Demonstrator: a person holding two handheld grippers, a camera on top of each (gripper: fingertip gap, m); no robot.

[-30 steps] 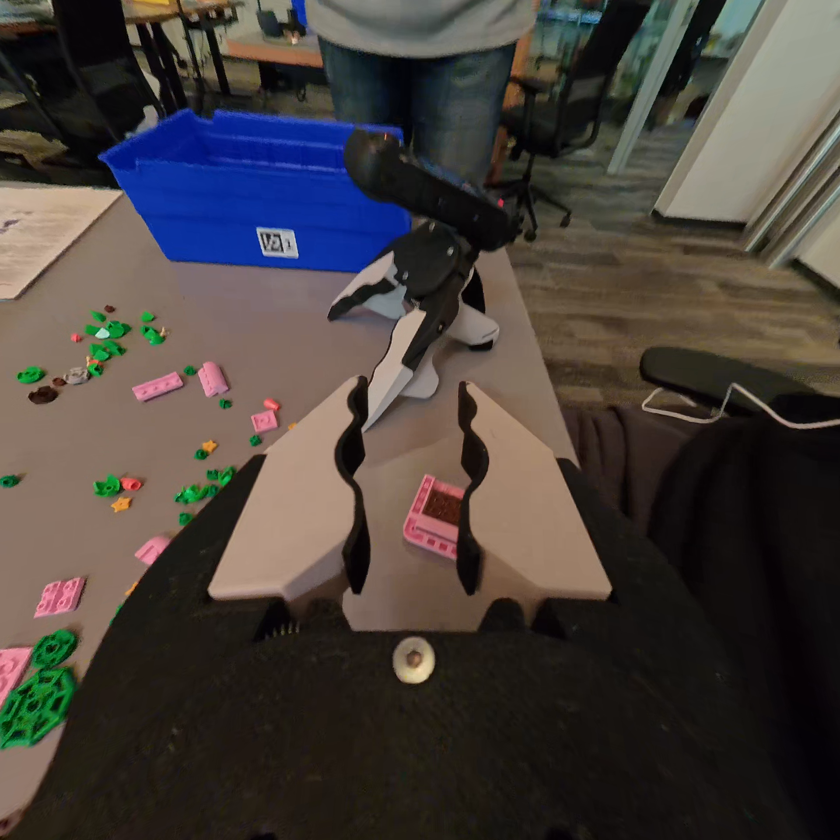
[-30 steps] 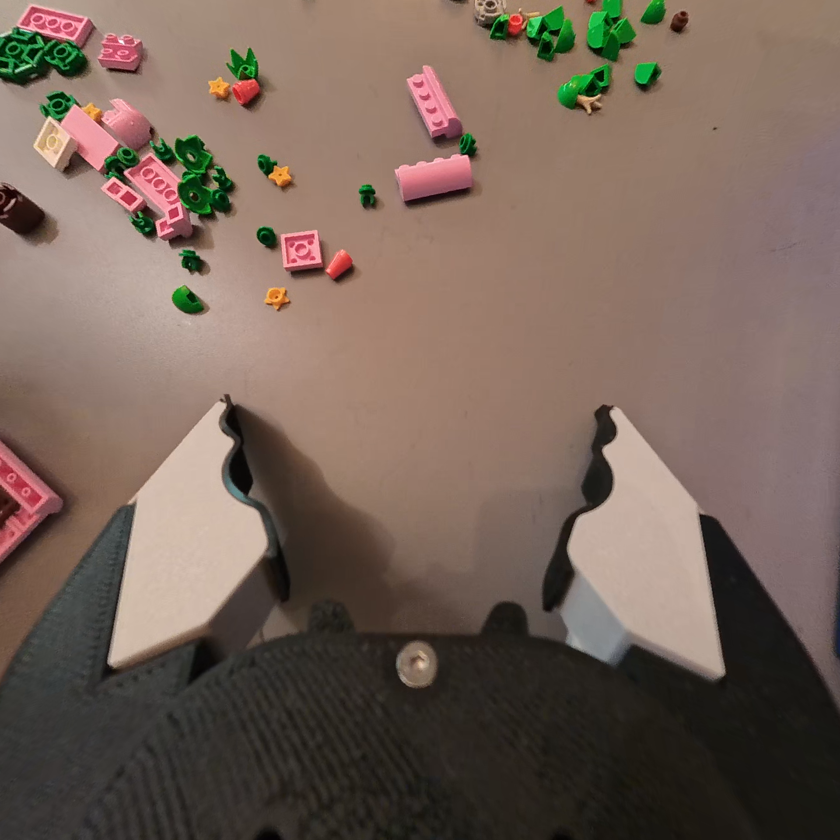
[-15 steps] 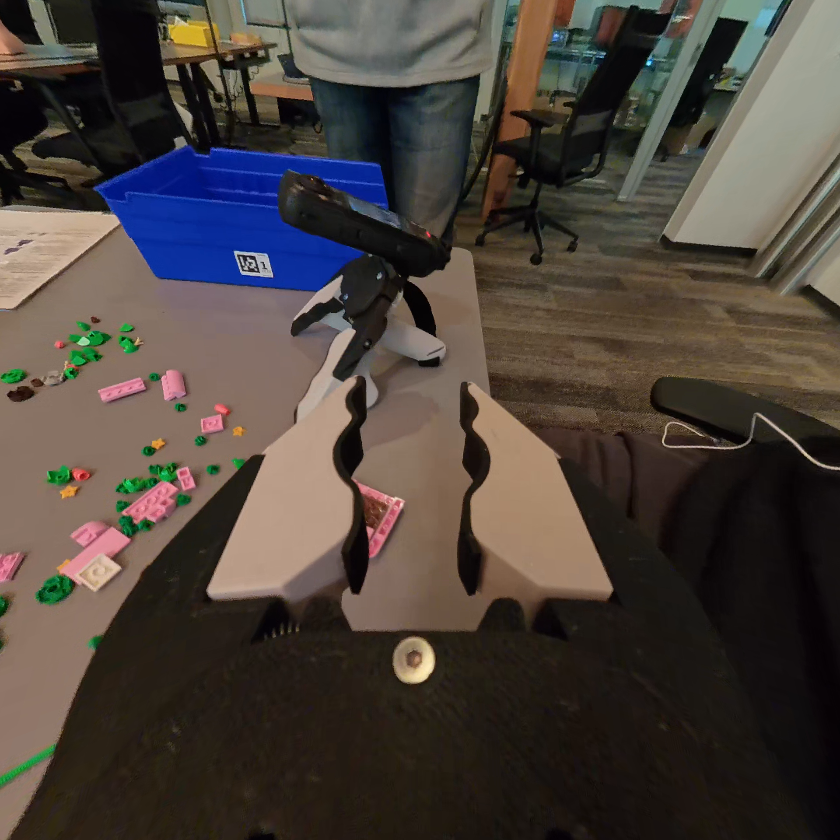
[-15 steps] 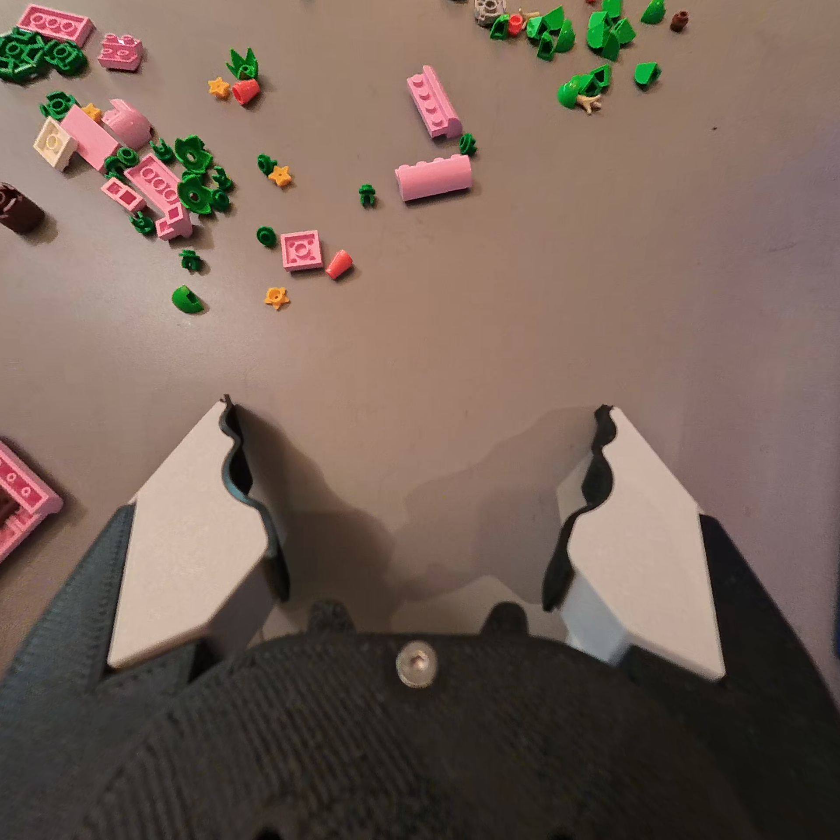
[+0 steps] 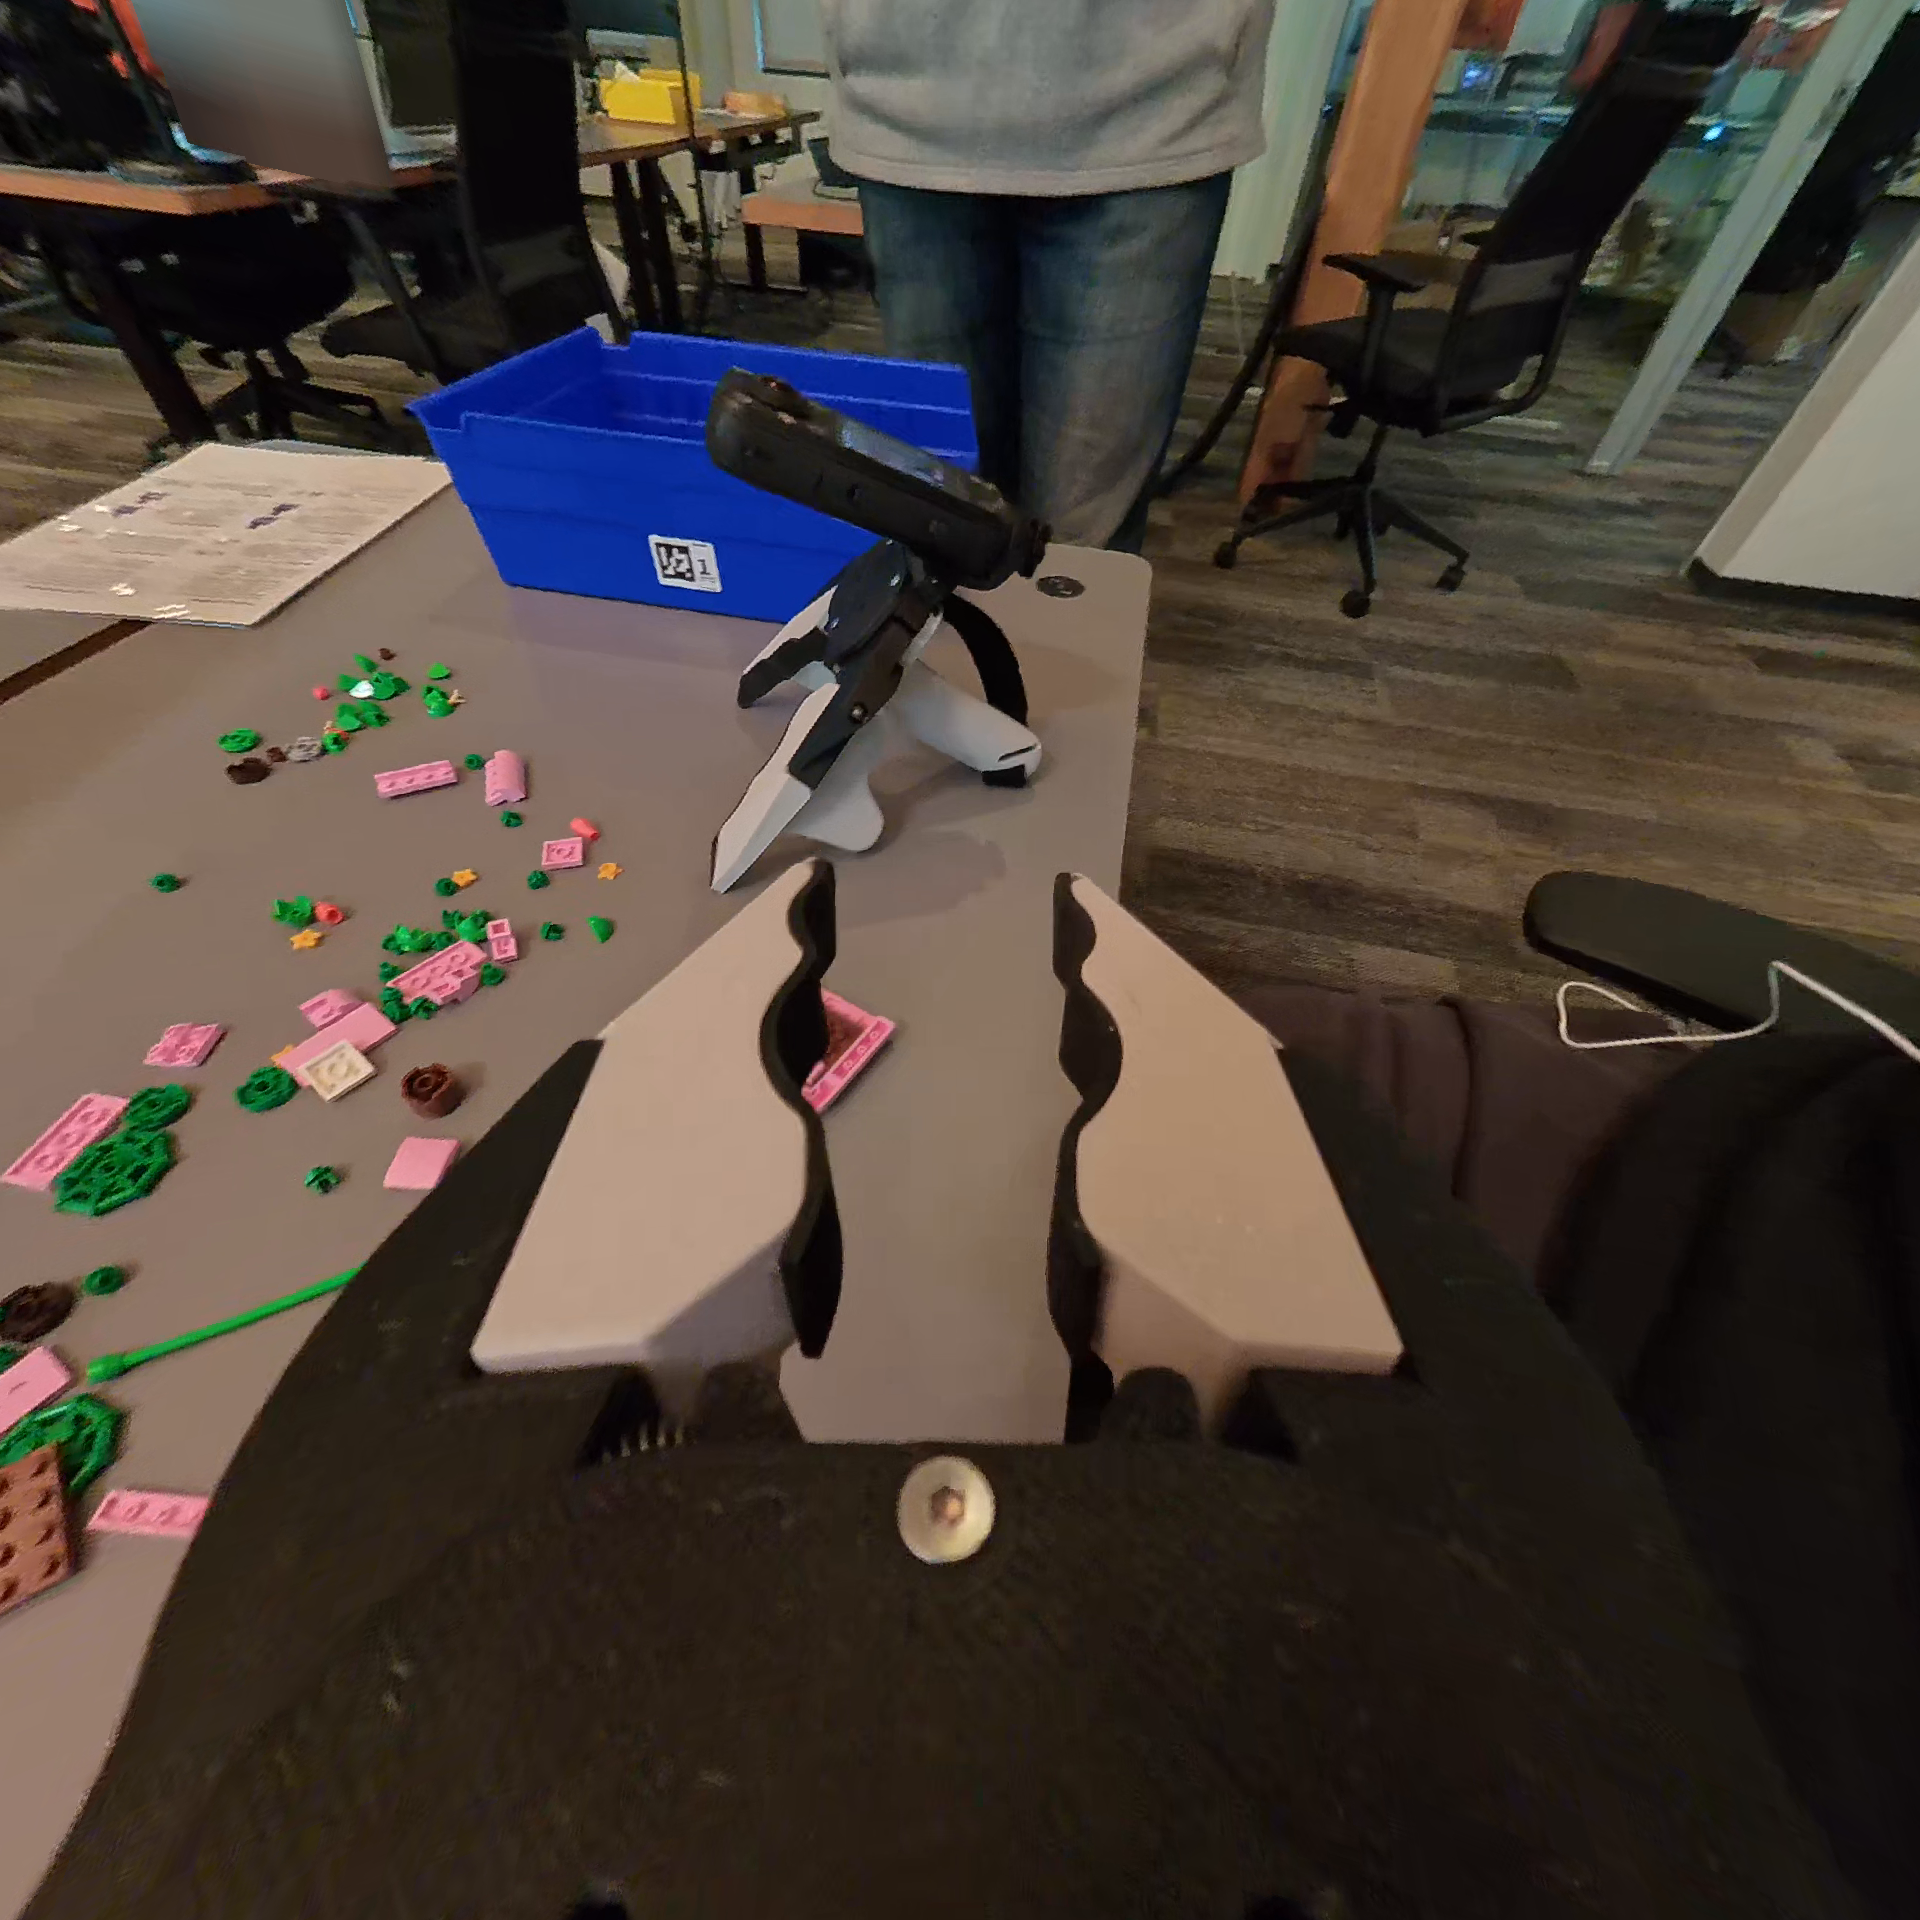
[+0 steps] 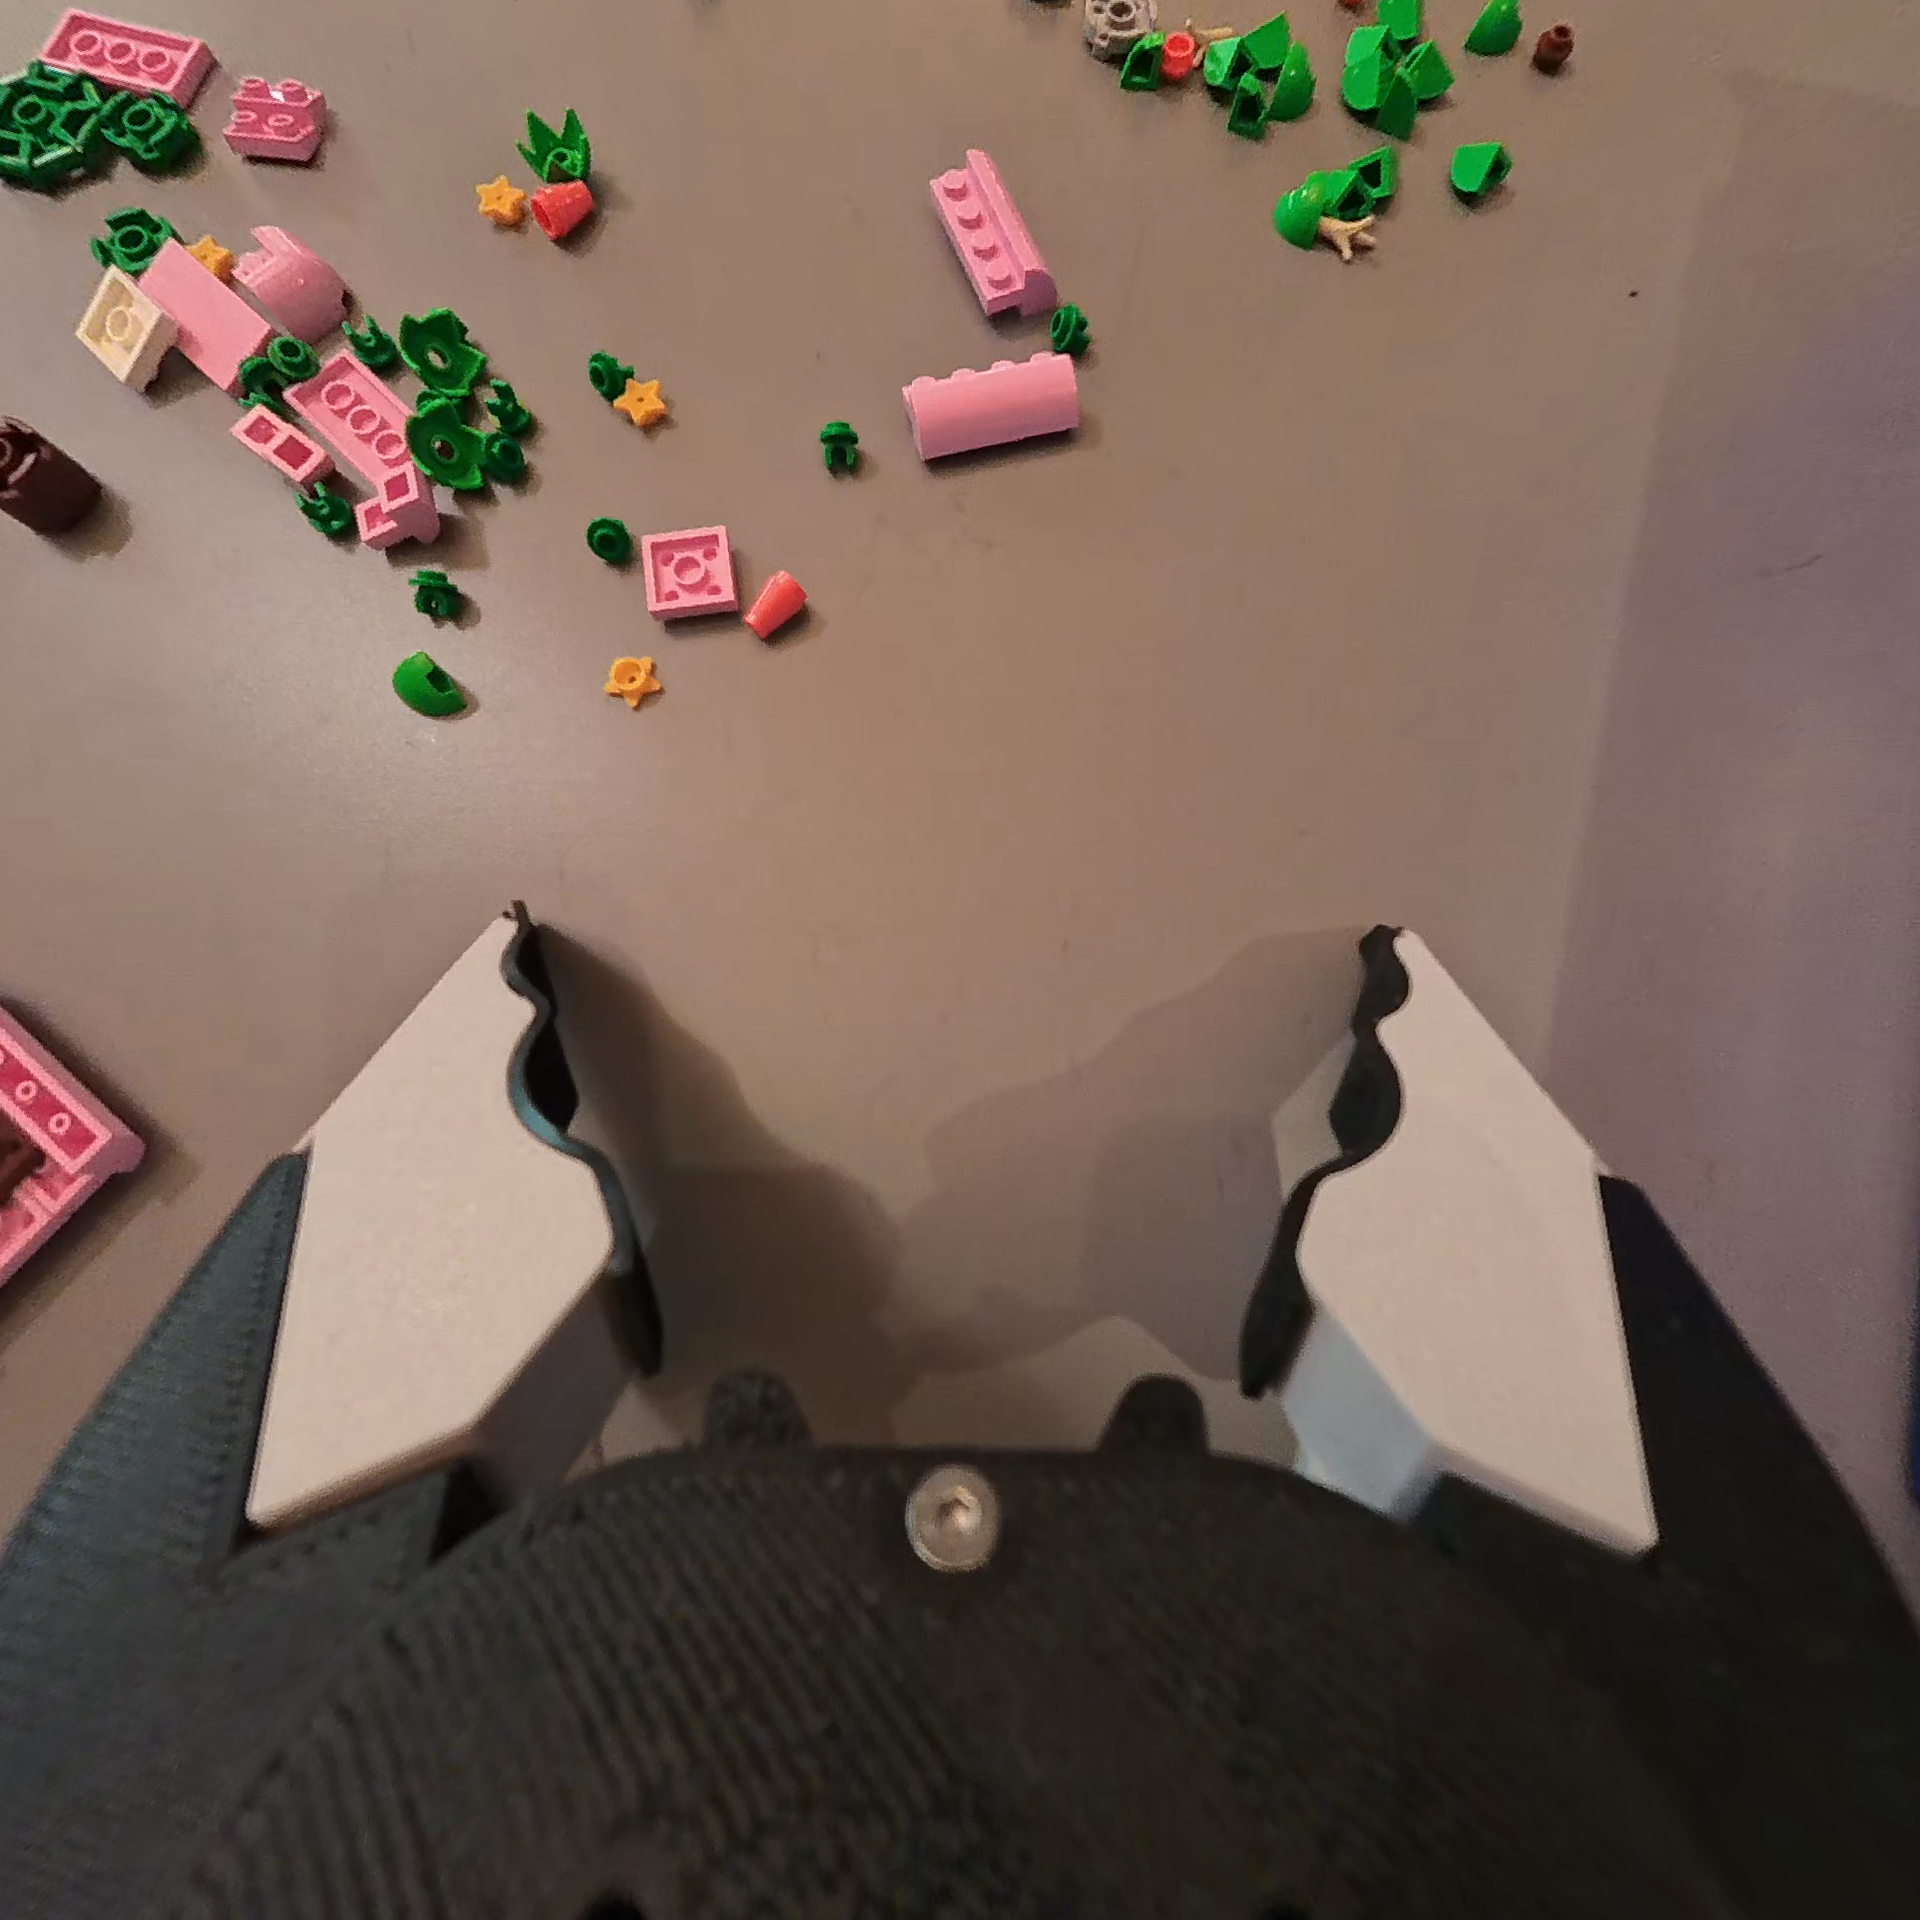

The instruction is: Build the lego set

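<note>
My left gripper (image 5: pixel 940 883) is open and empty, held above the near right part of the grey table (image 5: pixel 644 665). A pink frame piece with a brown centre (image 5: pixel 847 1044) lies on the table, partly hidden behind its left finger. It also shows at the left edge of the right wrist view (image 6: pixel 42 1143). My right gripper (image 6: pixel 948 925) is wide open and empty, its tips down on bare table. In the left wrist view it (image 5: pixel 862 675) stands on the table with no hand on it. Loose pink, green and orange pieces (image 5: pixel 436 971) lie scattered to the left.
A blue bin (image 5: pixel 623 488) stands at the back, a printed sheet (image 5: pixel 208 530) to its left. A person (image 5: pixel 1039 312) stands behind the table. The table's right edge (image 5: pixel 1132 779) is close. A pink square plate (image 6: pixel 688 574) and a pink rounded brick (image 6: pixel 992 416) lie ahead of the right gripper. The pink square plate (image 6: pixel 688 574) is closer to my right gripper, around 7 cm from its tips; the left tips are 25 cm off. It turns up in the left wrist view (image 5: pixel 563 851) as well.
My left gripper has drawn back and swung right, so the pink frame piece went from between its fingers to behind the left one. The right gripper has not moved.
</note>
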